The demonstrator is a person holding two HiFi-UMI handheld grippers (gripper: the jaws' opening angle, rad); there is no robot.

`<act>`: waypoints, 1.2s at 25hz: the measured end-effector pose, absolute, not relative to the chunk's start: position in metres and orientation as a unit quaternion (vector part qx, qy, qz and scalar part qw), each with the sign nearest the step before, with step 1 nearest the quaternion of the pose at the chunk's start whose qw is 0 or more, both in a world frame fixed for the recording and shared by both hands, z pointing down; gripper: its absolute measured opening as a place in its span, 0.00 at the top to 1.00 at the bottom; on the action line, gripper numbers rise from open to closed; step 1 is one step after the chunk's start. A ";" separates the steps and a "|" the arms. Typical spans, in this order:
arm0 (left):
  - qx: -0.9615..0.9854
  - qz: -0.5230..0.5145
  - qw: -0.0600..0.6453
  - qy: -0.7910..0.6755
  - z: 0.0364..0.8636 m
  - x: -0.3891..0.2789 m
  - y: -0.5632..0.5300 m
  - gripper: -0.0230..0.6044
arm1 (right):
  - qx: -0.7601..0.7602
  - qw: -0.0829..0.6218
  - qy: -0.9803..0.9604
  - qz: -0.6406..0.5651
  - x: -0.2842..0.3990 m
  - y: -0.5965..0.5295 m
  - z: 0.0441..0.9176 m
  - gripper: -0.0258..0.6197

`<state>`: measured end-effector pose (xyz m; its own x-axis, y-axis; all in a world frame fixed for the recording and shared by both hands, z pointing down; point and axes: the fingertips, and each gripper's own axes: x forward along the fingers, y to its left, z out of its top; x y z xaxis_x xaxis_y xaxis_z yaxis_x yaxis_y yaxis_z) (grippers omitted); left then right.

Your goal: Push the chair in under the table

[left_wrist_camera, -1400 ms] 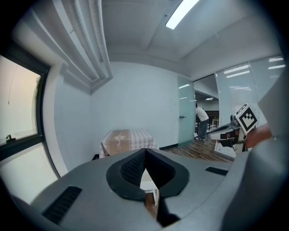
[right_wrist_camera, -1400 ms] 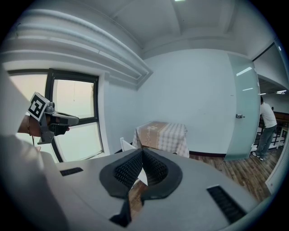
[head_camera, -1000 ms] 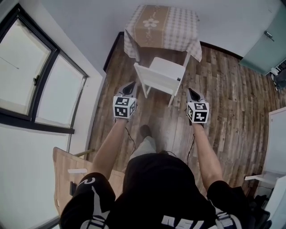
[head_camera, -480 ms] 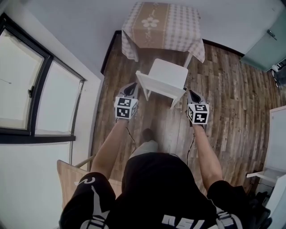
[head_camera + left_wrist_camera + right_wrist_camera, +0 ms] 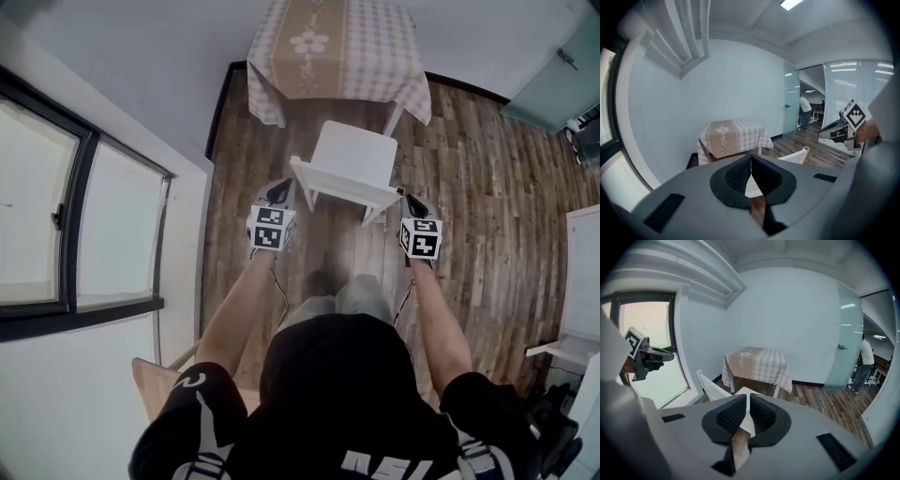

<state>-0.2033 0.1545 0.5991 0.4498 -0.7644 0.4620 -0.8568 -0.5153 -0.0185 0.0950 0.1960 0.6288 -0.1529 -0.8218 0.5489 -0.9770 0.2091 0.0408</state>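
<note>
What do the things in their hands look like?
The left gripper and right gripper are grey with black tips. Each carries a white cube with black square markers and trails a thin dark cable. The sleeves are short and black.

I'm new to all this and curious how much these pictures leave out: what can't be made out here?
Head view: whether the left gripper or the right gripper touches the white flat-seated chair; too small to tell.
Head view: the space under the square table, hidden by its checked beige cloth.
Both gripper views: the chair's legs, behind each gripper's own grey body.
</note>
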 end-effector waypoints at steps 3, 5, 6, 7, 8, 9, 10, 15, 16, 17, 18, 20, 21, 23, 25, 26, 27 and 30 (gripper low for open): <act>0.843 0.222 0.125 -0.474 0.617 -0.206 0.143 0.92 | 0.606 0.248 -0.732 0.186 0.097 0.194 0.648 0.82; 0.842 0.230 0.138 -0.469 0.629 -0.209 0.131 0.92 | 0.605 0.251 -0.728 0.201 0.096 0.189 0.660 0.71; 0.841 0.234 0.144 -0.466 0.635 -0.210 0.125 0.92 | 0.604 0.253 -0.727 0.207 0.095 0.187 0.665 0.67; 0.840 0.237 0.149 -0.464 0.640 -0.211 0.119 0.91 | 0.603 0.255 -0.726 0.212 0.094 0.184 0.670 0.64; 0.841 0.241 0.152 -0.460 0.645 -0.211 0.114 0.88 | 0.601 0.257 -0.725 0.216 0.093 0.180 0.675 0.62; 0.842 0.246 0.155 -0.455 0.651 -0.210 0.109 0.81 | 0.599 0.258 -0.725 0.221 0.093 0.177 0.680 0.60; 0.843 0.252 0.157 -0.448 0.657 -0.208 0.105 0.73 | 0.597 0.259 -0.725 0.227 0.092 0.174 0.686 0.58; 0.847 0.284 0.164 -0.419 0.687 -0.196 0.087 0.54 | 0.590 0.266 -0.719 0.253 0.092 0.160 0.715 0.49; 0.848 0.288 0.165 -0.414 0.692 -0.195 0.083 0.52 | 0.589 0.266 -0.719 0.257 0.091 0.157 0.719 0.48; 0.848 0.293 0.165 -0.410 0.697 -0.194 0.079 0.50 | 0.588 0.267 -0.718 0.261 0.089 0.153 0.723 0.47; 0.849 0.297 0.164 -0.406 0.701 -0.192 0.075 0.49 | 0.587 0.268 -0.717 0.264 0.087 0.149 0.726 0.46; 0.849 0.305 0.162 -0.399 0.708 -0.185 0.068 0.49 | 0.589 0.268 -0.713 0.270 0.088 0.144 0.731 0.45; 0.849 0.309 0.162 -0.397 0.712 -0.182 0.065 0.49 | 0.591 0.268 -0.710 0.274 0.090 0.141 0.733 0.45; 0.846 0.318 0.163 -0.396 0.720 -0.180 0.058 0.48 | 0.594 0.266 -0.706 0.280 0.092 0.138 0.736 0.45; 0.843 0.326 0.164 -0.395 0.726 -0.179 0.052 0.48 | 0.593 0.261 -0.707 0.285 0.092 0.136 0.737 0.44; 0.842 0.330 0.164 -0.394 0.728 -0.180 0.049 0.48 | 0.590 0.258 -0.709 0.288 0.091 0.135 0.737 0.44; 0.841 0.333 0.164 -0.393 0.731 -0.180 0.047 0.48 | 0.588 0.254 -0.711 0.292 0.090 0.134 0.737 0.44; 0.841 0.340 0.164 -0.387 0.736 -0.180 0.043 0.47 | 0.582 0.253 -0.712 0.299 0.089 0.131 0.739 0.43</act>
<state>-0.1798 0.0427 0.7362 0.4681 -0.5399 0.6995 -0.7633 -0.6459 0.0123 0.0891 0.1308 0.7389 -0.1937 -0.6785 0.7086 -0.9810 0.1431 -0.1311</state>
